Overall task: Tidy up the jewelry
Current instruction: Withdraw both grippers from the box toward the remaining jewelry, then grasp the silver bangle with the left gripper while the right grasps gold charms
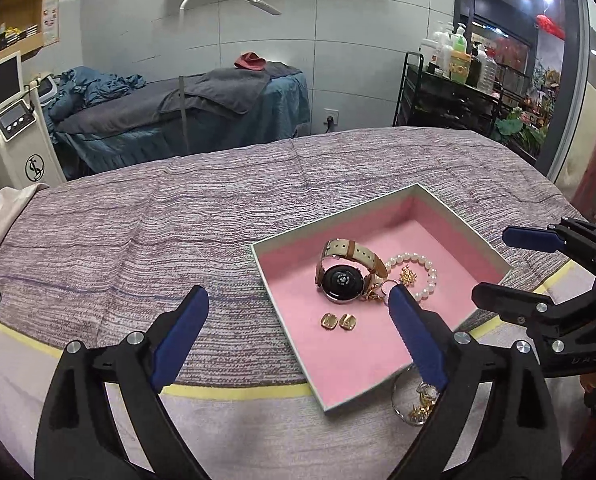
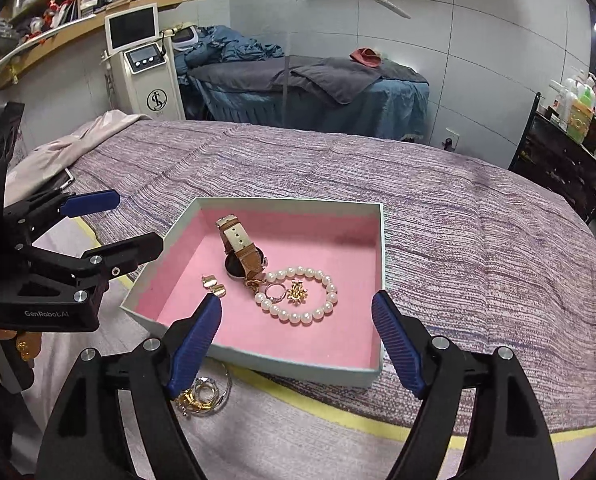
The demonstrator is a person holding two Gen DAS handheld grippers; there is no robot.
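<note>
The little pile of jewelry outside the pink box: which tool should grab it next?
Probably the right tool. The leftover pile lies just under its left finger, and it is open and empty. The left tool is open too, but the pile sits off to its side.

both the left gripper (image 1: 298, 304) and right gripper (image 2: 296, 308) point downward, jaws spread wide, holding nothing.

I'm looking down on a bed (image 2: 478, 220) spread with a purple woven blanket (image 1: 157, 220) that has a yellow stripe near its edge. Ahead of the tongs a pale, pink-lined box (image 2: 381, 264) sits directly on it. Just below my tongs, beside the box's near corner, lies a small jewelry heap (image 2: 201, 398).
</note>
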